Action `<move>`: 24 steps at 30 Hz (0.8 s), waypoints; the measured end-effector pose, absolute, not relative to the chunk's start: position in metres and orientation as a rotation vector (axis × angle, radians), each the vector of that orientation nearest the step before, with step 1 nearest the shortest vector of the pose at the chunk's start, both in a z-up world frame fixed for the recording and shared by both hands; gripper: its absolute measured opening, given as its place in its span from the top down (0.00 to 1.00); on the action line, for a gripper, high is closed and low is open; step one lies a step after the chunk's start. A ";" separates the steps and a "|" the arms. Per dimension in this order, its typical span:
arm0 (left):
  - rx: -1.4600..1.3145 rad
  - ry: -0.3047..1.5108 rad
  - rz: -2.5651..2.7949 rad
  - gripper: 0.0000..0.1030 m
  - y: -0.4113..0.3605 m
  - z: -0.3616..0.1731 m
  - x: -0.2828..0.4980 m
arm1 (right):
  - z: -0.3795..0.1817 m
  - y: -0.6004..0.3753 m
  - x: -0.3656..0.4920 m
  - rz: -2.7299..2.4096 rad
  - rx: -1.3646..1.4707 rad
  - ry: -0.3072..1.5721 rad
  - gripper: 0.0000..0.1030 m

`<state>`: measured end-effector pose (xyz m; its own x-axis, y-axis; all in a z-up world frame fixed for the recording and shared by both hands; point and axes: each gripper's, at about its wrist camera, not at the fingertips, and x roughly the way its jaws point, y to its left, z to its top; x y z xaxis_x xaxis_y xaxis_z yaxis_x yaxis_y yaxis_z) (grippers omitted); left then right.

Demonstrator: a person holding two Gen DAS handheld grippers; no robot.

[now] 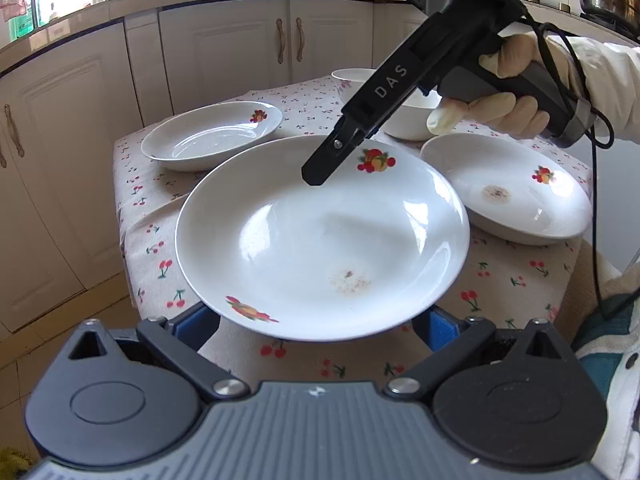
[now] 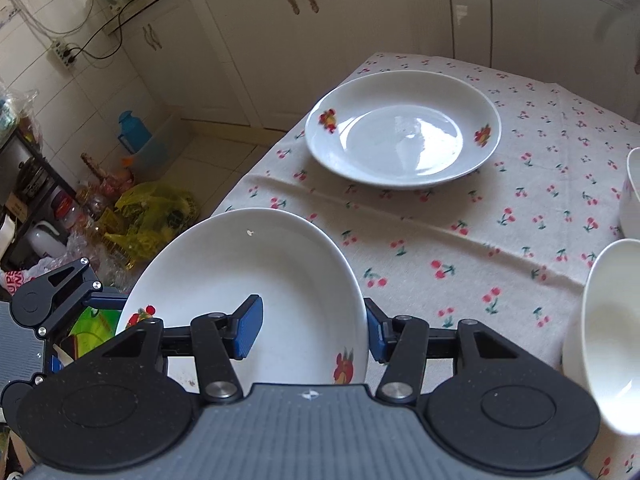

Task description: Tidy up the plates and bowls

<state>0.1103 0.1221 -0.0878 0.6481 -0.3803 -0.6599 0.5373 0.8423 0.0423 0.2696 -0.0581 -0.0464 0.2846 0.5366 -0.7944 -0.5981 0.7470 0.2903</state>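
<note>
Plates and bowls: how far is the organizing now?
Done: nothing; the far plate, the right plate, the near bowl and the far bowl lie unstacked. In hand: the near plate, its rim straddled by the open right gripper, the left gripper at its near edge. Left: all stacking.

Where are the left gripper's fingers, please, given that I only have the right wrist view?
Observer: Its fingers are spread wide, showing on either side beneath the near rim of the plate.
Operator: Is that plate clean?
Observer: No, there is a brownish stain inside it.
Operator: Besides the far plate, are there others?
Observer: Yes, a stained plate sits on the tablecloth, to the right.
</note>
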 end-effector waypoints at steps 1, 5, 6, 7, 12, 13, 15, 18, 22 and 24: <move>0.244 0.690 -0.531 0.02 0.121 -0.088 0.114 | -0.047 -0.059 0.272 0.754 -0.065 1.033 0.43; 0.239 0.694 -0.542 0.02 0.120 -0.092 0.127 | -0.051 -0.061 0.282 0.739 -0.058 1.034 0.43; 0.241 0.696 -0.544 0.02 0.119 -0.092 0.129 | -0.052 -0.062 0.285 0.733 -0.056 1.037 0.43; 0.243 0.696 -0.545 0.02 0.118 -0.093 0.130 | -0.053 -0.063 0.286 0.728 -0.053 1.037 0.43; 0.252 0.696 -0.549 0.02 0.118 -0.093 0.138 | -0.056 -0.065 0.294 0.718 -0.042 1.037 0.43; 0.254 0.696 -0.549 0.02 0.118 -0.094 0.140 | -0.056 -0.065 0.294 0.717 -0.045 1.038 0.43; 0.255 0.697 -0.549 0.02 0.118 -0.093 0.141 | -0.058 -0.065 0.296 0.710 -0.044 1.041 0.43; 0.265 0.688 -0.548 0.02 0.116 -0.092 0.141 | -0.061 -0.067 0.298 0.701 -0.039 1.046 0.43; 0.274 0.688 -0.549 0.02 0.115 -0.093 0.142 | -0.063 -0.068 0.298 0.695 -0.040 1.052 0.43; 0.287 0.685 -0.547 0.02 0.114 -0.094 0.142 | -0.063 -0.068 0.298 0.701 -0.039 1.052 0.41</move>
<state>0.1420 0.1141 -0.0941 0.6422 -0.3812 -0.6650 0.5641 0.8225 0.0733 0.2979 -0.0682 -0.0633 0.3018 0.5103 -0.8053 -0.5464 0.7848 0.2925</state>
